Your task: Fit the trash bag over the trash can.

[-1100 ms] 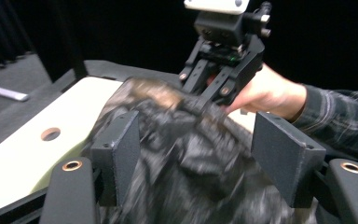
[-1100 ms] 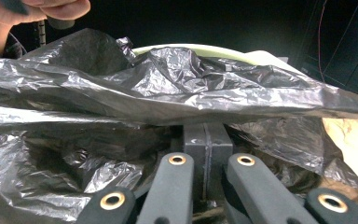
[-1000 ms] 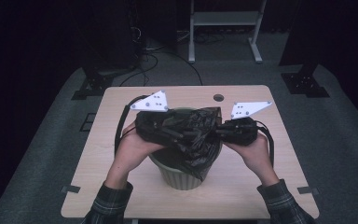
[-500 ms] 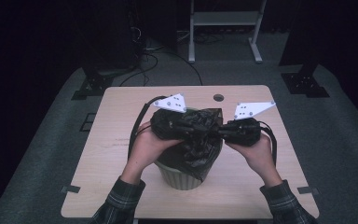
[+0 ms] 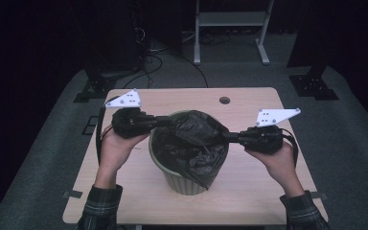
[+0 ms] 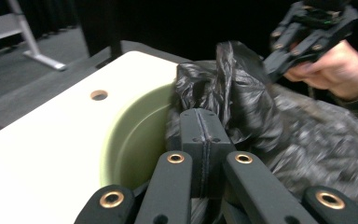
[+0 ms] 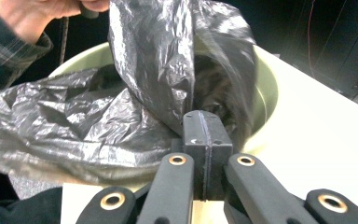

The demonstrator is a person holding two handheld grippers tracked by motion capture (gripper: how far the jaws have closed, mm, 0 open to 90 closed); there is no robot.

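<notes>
You have the black bag point(image 5: 191, 139) sitting in the green bin point(image 5: 184, 179) at the middle of the bench point(image 5: 249, 98), its mouth stretched between your two hands: the left claw point(image 5: 162, 120) has just been closing and now pinches the bag's edge at the bin's left rim, and the right claw point(image 5: 230, 136) is clamped on the opposite edge. Keep both pinches firm and pull apart evenly, then lower each edge over the rim without dragging the bin sideways.

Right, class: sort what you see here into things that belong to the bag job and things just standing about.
In the job: black bin bag; green bin; left gripper; right gripper; table.

Standing about: white metal stand; floor cables; black stand foot.
</notes>
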